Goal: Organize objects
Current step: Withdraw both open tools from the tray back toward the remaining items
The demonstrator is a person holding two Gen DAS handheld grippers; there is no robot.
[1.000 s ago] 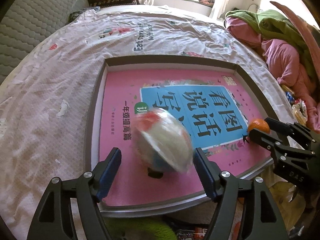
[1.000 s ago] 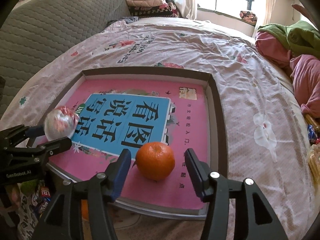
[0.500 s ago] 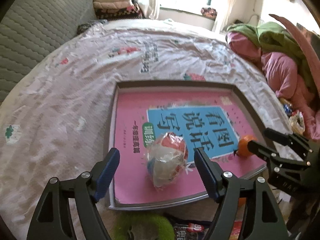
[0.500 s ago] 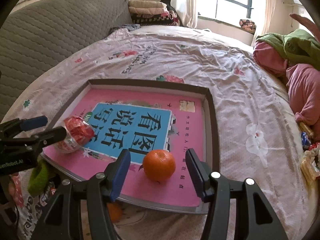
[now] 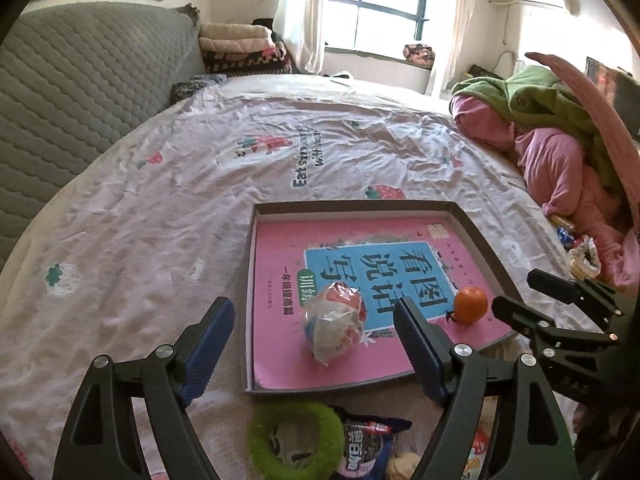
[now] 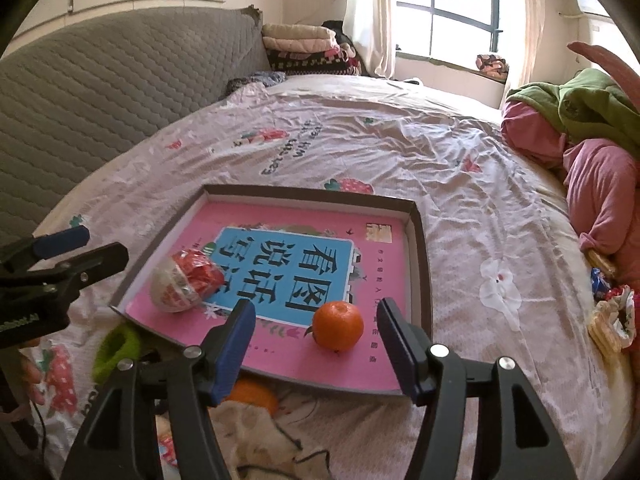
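Tray [image 5: 476, 236] on bed: wrapped ball [image 5: 335, 322] at 7 o'clock, orange [image 6: 338, 325] at 5. Left gripper [image 5: 312, 336] and right gripper [image 6: 316, 340] both opening, empty. Outstanding: green ring [image 5: 294, 434], snack packet [image 5: 368, 438] outside at 6.

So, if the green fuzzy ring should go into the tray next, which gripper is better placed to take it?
Probably the left gripper. The green ring lies just below it, in front of the tray, and its opening jaws hold nothing. The right gripper is lined up with the orange, farther from the ring.
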